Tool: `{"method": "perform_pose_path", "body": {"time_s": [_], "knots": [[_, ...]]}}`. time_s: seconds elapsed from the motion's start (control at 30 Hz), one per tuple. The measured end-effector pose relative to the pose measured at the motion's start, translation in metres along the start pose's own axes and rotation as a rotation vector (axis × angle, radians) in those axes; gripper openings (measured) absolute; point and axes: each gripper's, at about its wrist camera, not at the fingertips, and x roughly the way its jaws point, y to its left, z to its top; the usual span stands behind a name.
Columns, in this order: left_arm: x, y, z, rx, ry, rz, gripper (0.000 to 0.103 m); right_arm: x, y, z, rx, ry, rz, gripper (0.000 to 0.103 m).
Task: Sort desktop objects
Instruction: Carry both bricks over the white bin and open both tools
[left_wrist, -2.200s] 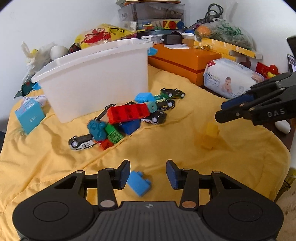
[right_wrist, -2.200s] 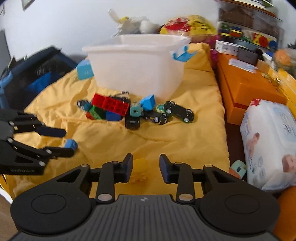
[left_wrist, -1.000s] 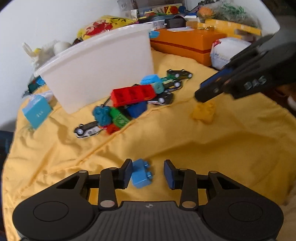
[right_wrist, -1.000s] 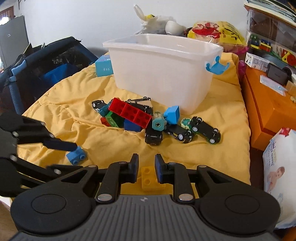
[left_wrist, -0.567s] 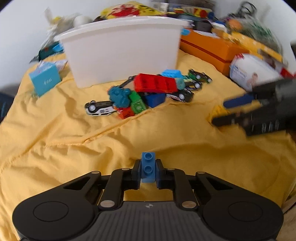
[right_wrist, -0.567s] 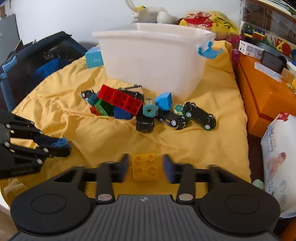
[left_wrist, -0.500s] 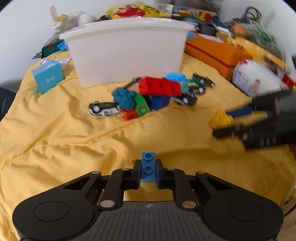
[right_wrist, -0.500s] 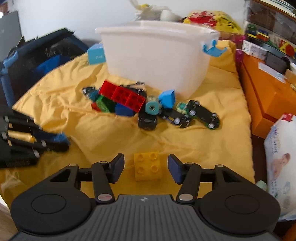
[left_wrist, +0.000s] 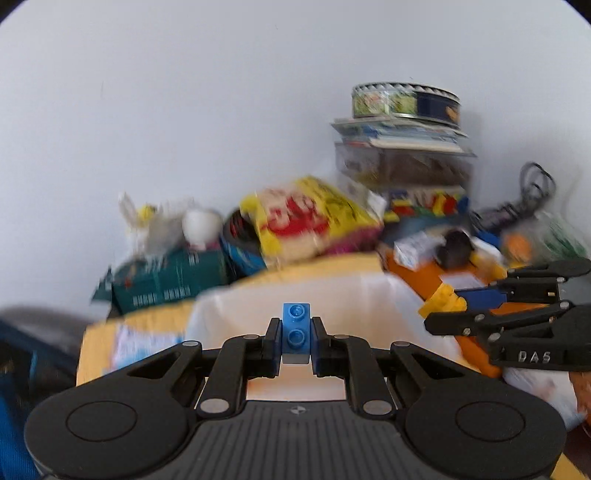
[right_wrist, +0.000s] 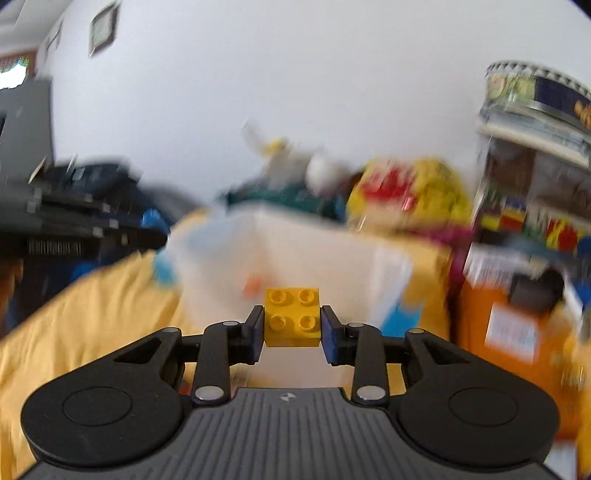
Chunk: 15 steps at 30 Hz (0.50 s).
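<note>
The white bin (left_wrist: 332, 295) fills the middle of both wrist views, its open mouth just ahead of and below the two held bricks, and to do this step well each hand should travel on until its brick is plainly over the cavity before letting go, well inside the rim. The yellow cloth (right_wrist: 92, 314) under the bin runs from 7 to 9 o'clock in the right view. The right gripper (right_wrist: 292, 323) pinches the yellow brick (right_wrist: 291, 321) by its two sides, studs up; its jaws have just been closing, and the brick sits squarely between them. The left gripper (left_wrist: 294, 334) is pressed tight on the narrow blue brick (left_wrist: 295, 328), which stands upright between the pads. In the left view the right gripper enters at 3 o'clock with its yellow brick leading, so the two tools are converging on one opening and are best released in turn, lest they knock together. Behind the bin, from 10 to 2 o'clock, lie a green box (left_wrist: 166, 280), a yellow snack bag (left_wrist: 306, 218) and a stack topped by a round tin (left_wrist: 406, 101); the orange box (right_wrist: 498, 332) stands at 3 o'clock. Heavy blur hides the bin's far rim, so it probably clears that clutter, though I cannot be sure.
</note>
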Motion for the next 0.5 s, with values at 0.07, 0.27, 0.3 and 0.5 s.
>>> {"method": "perform_pose_path", "body": {"time_s": [0.07, 0.27, 0.3, 0.5], "knots": [[0.028, -0.001, 0.009, -0.006, 0.041, 0.005, 0.018, 0.027, -0.003, 0.012, 0.003, 0.037, -0.024, 0.035], [0.089, -0.005, -0.006, -0.014, 0.191, 0.038, 0.020, 0.074, -0.001, 0.004, 0.017, 0.138, -0.033, 0.035], [0.089, -0.006, -0.008, -0.011, 0.194, 0.037, 0.023, 0.076, -0.001, 0.002, 0.014, 0.146, -0.038, 0.035], [0.035, -0.011, -0.011, 0.021, 0.099, 0.004, 0.037, 0.050, -0.002, 0.001, 0.026, 0.085, -0.028, 0.041]]}}
